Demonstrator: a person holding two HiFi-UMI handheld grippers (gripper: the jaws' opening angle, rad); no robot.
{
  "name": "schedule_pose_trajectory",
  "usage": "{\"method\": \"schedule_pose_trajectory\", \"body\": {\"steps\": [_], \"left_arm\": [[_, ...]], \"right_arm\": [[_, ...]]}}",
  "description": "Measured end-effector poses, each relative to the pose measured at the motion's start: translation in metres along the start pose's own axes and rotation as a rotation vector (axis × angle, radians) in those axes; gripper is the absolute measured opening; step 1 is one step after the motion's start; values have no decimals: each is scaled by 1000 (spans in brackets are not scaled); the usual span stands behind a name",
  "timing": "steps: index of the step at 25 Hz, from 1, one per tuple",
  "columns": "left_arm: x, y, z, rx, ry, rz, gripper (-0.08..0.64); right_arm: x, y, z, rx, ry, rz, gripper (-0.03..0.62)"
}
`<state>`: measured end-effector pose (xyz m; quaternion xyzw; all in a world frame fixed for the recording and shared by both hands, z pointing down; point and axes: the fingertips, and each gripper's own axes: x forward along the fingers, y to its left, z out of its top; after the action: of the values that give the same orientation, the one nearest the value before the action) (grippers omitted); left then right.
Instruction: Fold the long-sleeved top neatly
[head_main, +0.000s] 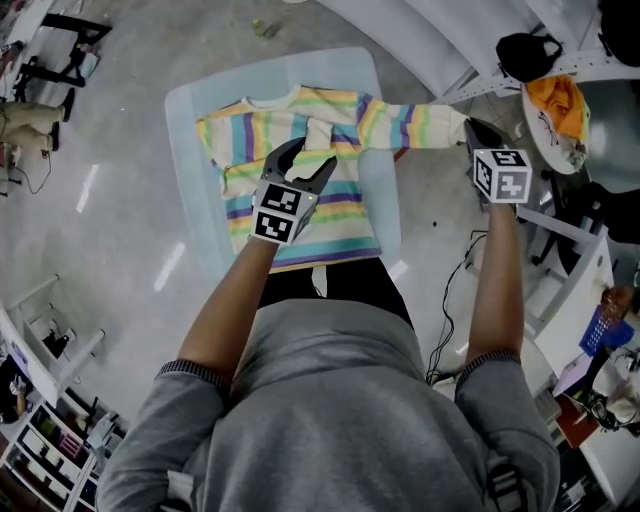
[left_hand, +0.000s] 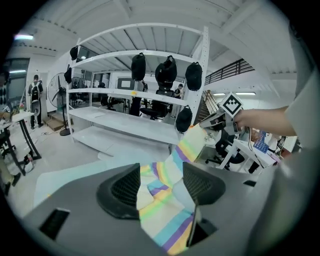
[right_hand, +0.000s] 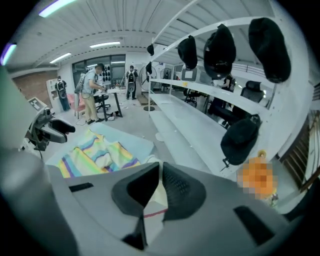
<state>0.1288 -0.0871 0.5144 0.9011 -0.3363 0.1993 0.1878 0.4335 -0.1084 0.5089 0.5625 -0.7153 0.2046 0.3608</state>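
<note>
head view: striped top (head_main: 340, 215) lies flat on a pale blue sheet (head_main: 195, 180) on the floor, centre-upper frame, collar toward the top edge. one sleeve (head_main: 415, 125) is pulled out straight toward the right of frame, off the sheet. my left claw (head_main: 303, 158) sits over the chest of the top, mid frame. my left forearm (head_main: 225, 310) is bare, coming up from lower left at a slant, and the claw's marker cube (head_main: 277, 212) faces the camera. in the left gripper view the left claw (left_hand: 161, 172) has its jaws part way apart, with striped fabric (left_hand: 165, 220) bunched between the pads and touching both, so it has hold of the top. from there the sleeve (left_hand: 189, 145) climbs to upper right of that view, up to my other claw. my right claw (head_main: 470, 130) is at the right of the head view, at the far end of the sleeve. my right forearm (head_main: 497, 290) runs nearly straight up the frame, cube on top. in the right gripper view the right claw (right_hand: 160, 172) has its jaws almost together, pinching the pale cuff (right_hand: 152, 215), which has a red line across it. the body of the top (right_hand: 95, 155) lies low at the left of that view, and my left claw (right_hand: 47, 130) shows at the left edge.
</note>
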Motion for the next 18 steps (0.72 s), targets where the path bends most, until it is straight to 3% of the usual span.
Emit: {"method": "schedule_pose_trajectory", "body": {"steps": [9, 18], "left_arm": [[-48, 38, -8, -39, -47, 54, 293], [-96, 87, -31, -89, -63, 131, 293]], "right_arm": [[-3, 103, 63, 46, 27, 177, 29], [33, 227, 103, -175, 22, 372, 29]]}}
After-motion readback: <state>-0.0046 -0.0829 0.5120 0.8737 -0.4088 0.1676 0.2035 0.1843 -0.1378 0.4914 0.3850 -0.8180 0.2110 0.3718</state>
